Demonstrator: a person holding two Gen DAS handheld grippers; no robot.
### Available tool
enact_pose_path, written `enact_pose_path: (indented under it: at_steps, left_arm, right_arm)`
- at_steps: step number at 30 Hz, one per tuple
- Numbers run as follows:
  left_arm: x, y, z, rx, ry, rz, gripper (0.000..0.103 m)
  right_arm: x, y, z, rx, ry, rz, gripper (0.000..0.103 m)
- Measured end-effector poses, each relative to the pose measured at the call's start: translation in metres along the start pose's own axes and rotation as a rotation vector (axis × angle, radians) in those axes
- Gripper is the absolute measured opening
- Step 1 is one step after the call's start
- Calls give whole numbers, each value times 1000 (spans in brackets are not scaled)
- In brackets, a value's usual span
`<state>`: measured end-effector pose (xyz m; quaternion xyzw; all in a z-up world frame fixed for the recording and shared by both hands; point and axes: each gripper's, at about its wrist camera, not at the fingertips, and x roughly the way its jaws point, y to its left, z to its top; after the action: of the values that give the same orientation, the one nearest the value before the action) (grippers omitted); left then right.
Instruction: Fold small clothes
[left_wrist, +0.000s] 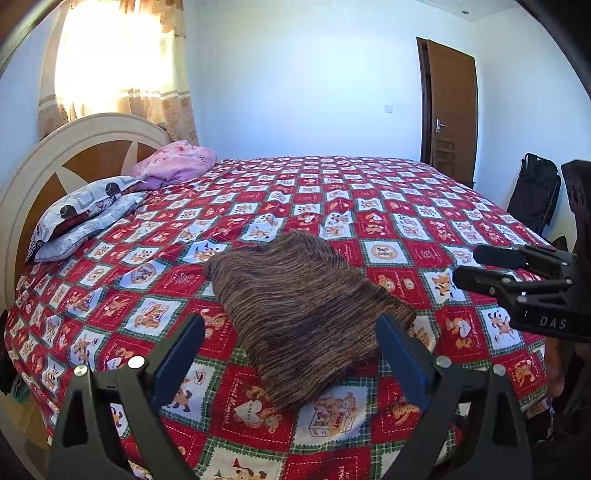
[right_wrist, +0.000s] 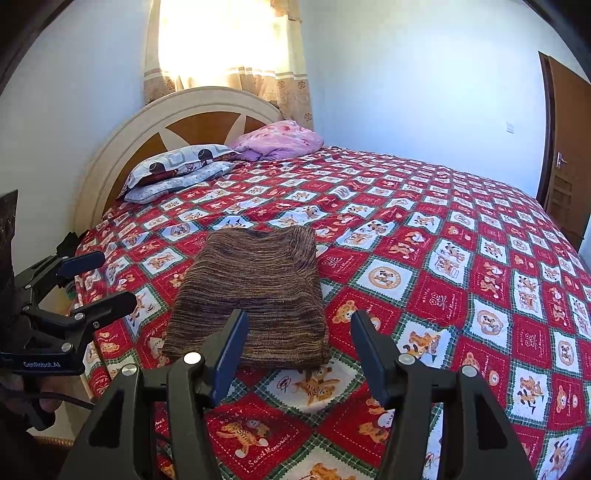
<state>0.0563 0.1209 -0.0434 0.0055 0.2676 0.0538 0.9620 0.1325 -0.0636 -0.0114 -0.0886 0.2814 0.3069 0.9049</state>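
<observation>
A brown striped knit garment (left_wrist: 299, 306) lies folded into a flat rectangle on the red patterned bedspread (left_wrist: 406, 229). It also shows in the right wrist view (right_wrist: 255, 295). My left gripper (left_wrist: 291, 328) is open and empty, its fingers held just above the garment's near end. My right gripper (right_wrist: 299, 325) is open and empty, hovering over the garment's near right corner. The right gripper also shows in the left wrist view (left_wrist: 467, 266), off to the right of the garment. The left gripper also shows in the right wrist view (right_wrist: 110, 280), to the garment's left.
Two grey patterned pillows (right_wrist: 177, 173) and a pink bundle (right_wrist: 280, 142) lie by the round headboard (right_wrist: 184, 114). A curtained bright window (right_wrist: 225, 40) is behind it. A brown door (left_wrist: 450, 110) and a black bag (left_wrist: 535, 192) stand at the far right.
</observation>
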Motion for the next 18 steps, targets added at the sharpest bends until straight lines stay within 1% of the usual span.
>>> enact_pose_path:
  at_steps: [18]
  left_arm:
    - [0,0,0,-1,0,0,96]
  right_arm:
    - [-3,-3,0,12,-5,-1,60]
